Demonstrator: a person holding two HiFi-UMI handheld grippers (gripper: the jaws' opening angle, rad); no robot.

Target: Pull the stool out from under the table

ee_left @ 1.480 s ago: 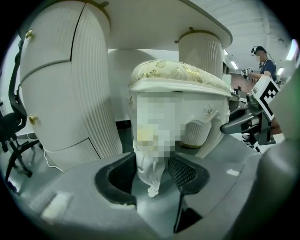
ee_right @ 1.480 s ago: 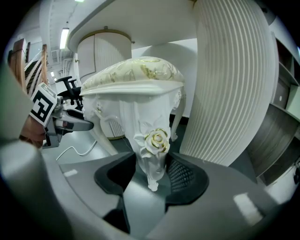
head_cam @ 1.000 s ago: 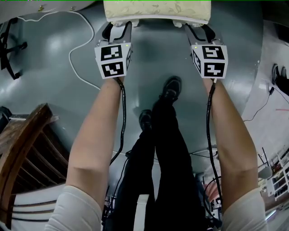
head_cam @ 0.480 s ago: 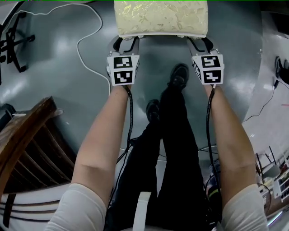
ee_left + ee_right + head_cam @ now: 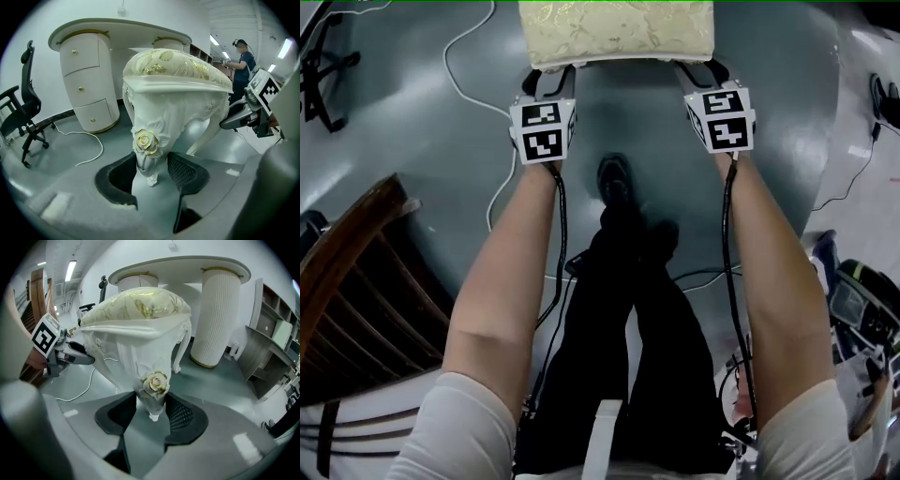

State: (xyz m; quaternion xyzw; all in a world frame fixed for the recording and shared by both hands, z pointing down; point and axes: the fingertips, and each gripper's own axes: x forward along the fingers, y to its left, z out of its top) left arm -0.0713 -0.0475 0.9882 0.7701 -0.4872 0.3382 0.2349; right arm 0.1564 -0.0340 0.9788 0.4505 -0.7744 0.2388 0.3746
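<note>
My left gripper (image 5: pixel 150 171) is clamped on the stool's near-left leg (image 5: pixel 147 150). In the left gripper view both dark pads press its white carving just below the gilt rose (image 5: pixel 146 140). My right gripper (image 5: pixel 152 414) is pinched on the near-right leg (image 5: pixel 153 397) in the same way, with a pad against each side under its own rose (image 5: pixel 155 382). Each leg's small foot ends over the gripper body, so I cannot tell whether the feet touch the floor.

From the head view I get little of the grip. Both sets of jaws run in under the seat, and the marker cubes (image 5: pixel 544 131) cover most of the rest. The stool (image 5: pixel 619 30) is cut off by the top edge there, showing only the near strip of its cream and gold cushion. It sits on the grey floor (image 5: pixel 412 122) straight ahead of my forearms, with my legs between them.

The gripper views show the stool in front of the table (image 5: pixel 117 28), apart from the drawer pedestal (image 5: pixel 86 84) and the fluted column (image 5: pixel 218 319). How far it is from the tabletop's edge I cannot judge. A white cable (image 5: pixel 89 140) trails across the floor, and an office chair (image 5: pixel 23 108) is clipped at the left. A person (image 5: pixel 243 56) stands far behind, small and indistinct. A wooden chair (image 5: pixel 347 281) is partly out of view at my left.
</note>
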